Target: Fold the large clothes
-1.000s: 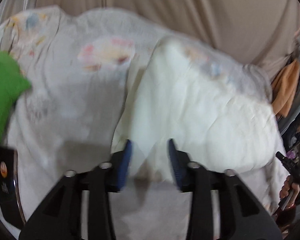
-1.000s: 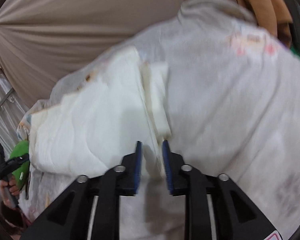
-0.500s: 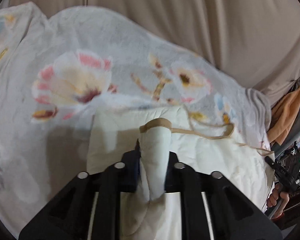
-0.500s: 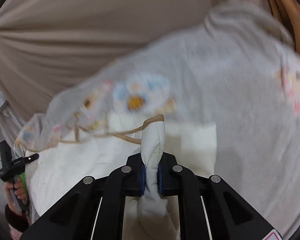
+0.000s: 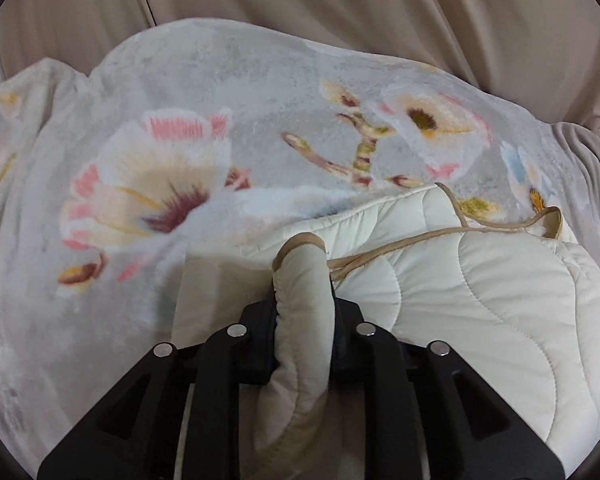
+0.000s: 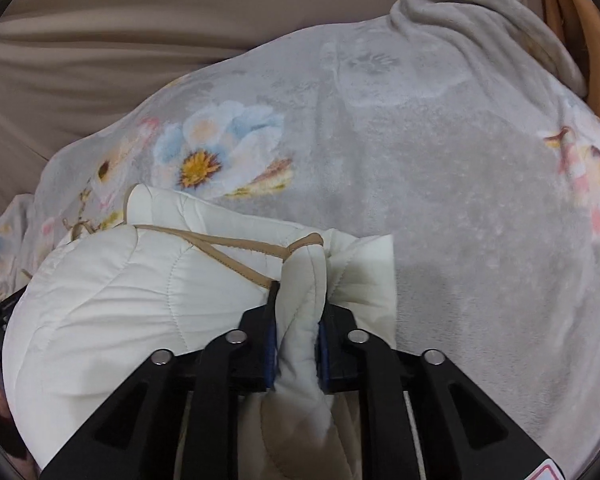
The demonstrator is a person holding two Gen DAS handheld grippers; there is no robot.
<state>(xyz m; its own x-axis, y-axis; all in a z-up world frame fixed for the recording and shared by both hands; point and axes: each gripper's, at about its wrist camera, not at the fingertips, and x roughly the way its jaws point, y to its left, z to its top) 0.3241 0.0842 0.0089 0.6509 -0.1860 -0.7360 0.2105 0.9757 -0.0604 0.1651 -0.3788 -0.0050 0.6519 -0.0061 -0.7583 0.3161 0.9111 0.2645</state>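
- Pinching a bunched corner of the cream quilted garment (image 5: 480, 304), the left gripper (image 5: 303, 308) has padding squeezed between its jaws, which are easing apart slightly.
- Right gripper (image 6: 298, 312) grips the other corner likewise, its jaws loosening a touch too.
- Two-corner hold likely keeps the tan-trimmed edge (image 5: 412, 242) straight for a fold.
- Garment lies on the floral blanket (image 5: 180, 160).
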